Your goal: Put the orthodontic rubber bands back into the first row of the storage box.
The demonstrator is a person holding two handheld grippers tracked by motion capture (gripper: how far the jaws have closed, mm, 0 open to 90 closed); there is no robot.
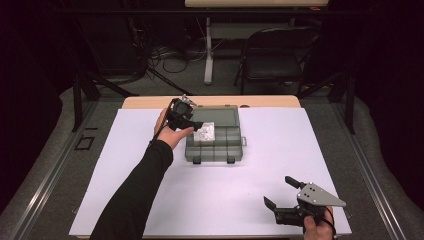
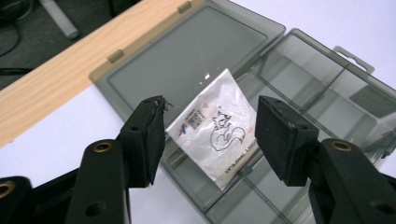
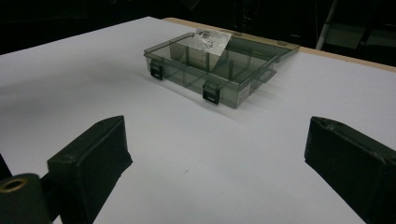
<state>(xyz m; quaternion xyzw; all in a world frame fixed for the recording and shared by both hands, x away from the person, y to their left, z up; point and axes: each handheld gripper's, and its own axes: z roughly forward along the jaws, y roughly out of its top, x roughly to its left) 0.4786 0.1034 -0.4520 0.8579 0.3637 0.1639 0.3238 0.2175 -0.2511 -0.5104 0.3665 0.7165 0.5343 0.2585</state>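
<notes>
2 jaws of the left gripper (image 2: 210,140) are parted over a packet (image 2: 218,130), untouched, propped in the box (image 2: 322,79). The right gripper (image 1: 281,192) is held wide open, empty

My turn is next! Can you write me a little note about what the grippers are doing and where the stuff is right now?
Left gripper: open, over the box, jaws on either side of the packet without touching it.
Right gripper: open, holding nothing, resting low near the front right of the table.
Box: grey see-through case, lid laid open, at the back middle of the table.
Packet: small white packet, leaning tilted in a back compartment against a divider.
Done: packet is in the box.
Left: probably settle it flat, then close the lid and latches.
</notes>
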